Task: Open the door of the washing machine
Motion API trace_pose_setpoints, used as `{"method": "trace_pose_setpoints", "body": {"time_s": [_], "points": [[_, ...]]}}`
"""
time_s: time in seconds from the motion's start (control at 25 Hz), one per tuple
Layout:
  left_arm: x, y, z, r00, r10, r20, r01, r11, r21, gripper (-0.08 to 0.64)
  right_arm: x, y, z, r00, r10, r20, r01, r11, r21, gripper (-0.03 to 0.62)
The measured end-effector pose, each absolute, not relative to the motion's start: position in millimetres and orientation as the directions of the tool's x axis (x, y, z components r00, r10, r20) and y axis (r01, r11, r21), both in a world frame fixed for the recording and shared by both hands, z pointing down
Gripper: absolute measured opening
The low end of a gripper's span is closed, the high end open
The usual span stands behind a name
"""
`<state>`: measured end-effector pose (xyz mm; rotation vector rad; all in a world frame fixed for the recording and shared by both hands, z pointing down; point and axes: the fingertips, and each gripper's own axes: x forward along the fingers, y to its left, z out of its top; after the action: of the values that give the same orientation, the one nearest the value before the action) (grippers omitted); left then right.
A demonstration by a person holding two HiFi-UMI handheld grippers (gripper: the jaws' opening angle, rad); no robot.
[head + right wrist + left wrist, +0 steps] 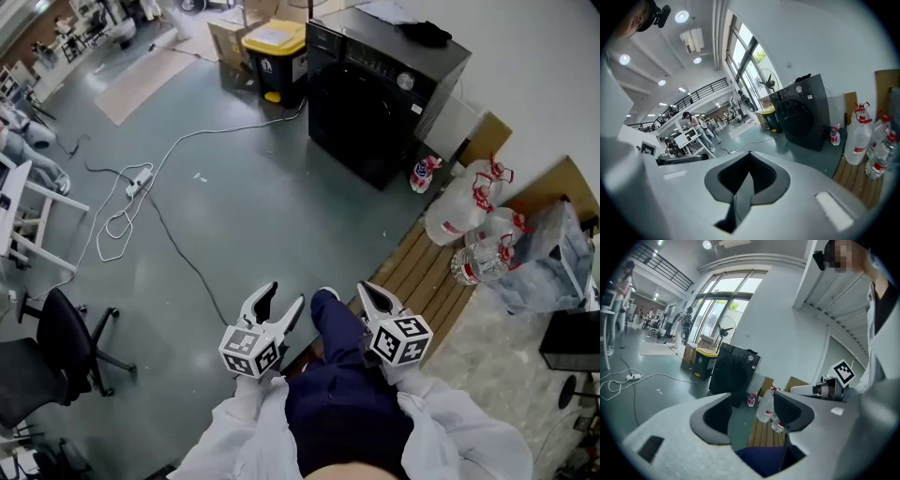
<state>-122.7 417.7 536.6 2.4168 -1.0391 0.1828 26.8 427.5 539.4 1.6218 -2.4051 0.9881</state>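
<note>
1. Held the left gripper (284, 294) low before the body on a white-sleeved arm, pointing forward and slightly down; jaws spread wide, nothing between them.
2. Held the right gripper (366, 289) alongside at much the same height, near the left but not touching it; jaws pressed together at the tips, pinching nothing.
3. Had a dark-trousered leg (342, 394) and a shoe (327, 294) showing between the two grippers.
4. Had a slatted wooden pallet (422, 277) just right of the right gripper, and a black office chair (56, 342) well off to the left.
5. Saw big clear water jugs (459, 211) with red handles at the pallet's far end, and a small bottle (424, 173) on the floor just beyond them.
6. Saw a white cable (187, 141) trailing over the grey floor to a power strip (139, 183) on the left.
7. Faced the black washing machine (394, 84), well apart from both grippers across open floor, against the white wall; its round door (349, 117) shut, a black cloth (424, 35) lying on top.
8. Saw a yellow-lidded bin (274, 56) just left of the machine, with a cardboard box (228, 39) beside it.
</note>
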Motion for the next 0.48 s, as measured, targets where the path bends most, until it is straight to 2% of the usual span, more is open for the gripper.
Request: {"method": "trace_pose_setpoints", "body": {"time_s": [0.28, 0.48], "points": [[-94.6, 273.4, 462.5, 0.671, -0.682, 0.291, -0.734, -0.553, 0.394, 0.272, 48.9, 268.5, 479.2, -0.500, -0.783, 0.371, -0.822, 0.294, -0.487, 0.006], [-85.9, 207.8, 422.4, 0.656, -0.708, 0.264, -0.746, -0.551, 0.375, 0.272, 63.7, 195.4, 441.6, -0.513, -0.786, 0.346, -0.824, 0.336, -0.456, 0.006]]}}
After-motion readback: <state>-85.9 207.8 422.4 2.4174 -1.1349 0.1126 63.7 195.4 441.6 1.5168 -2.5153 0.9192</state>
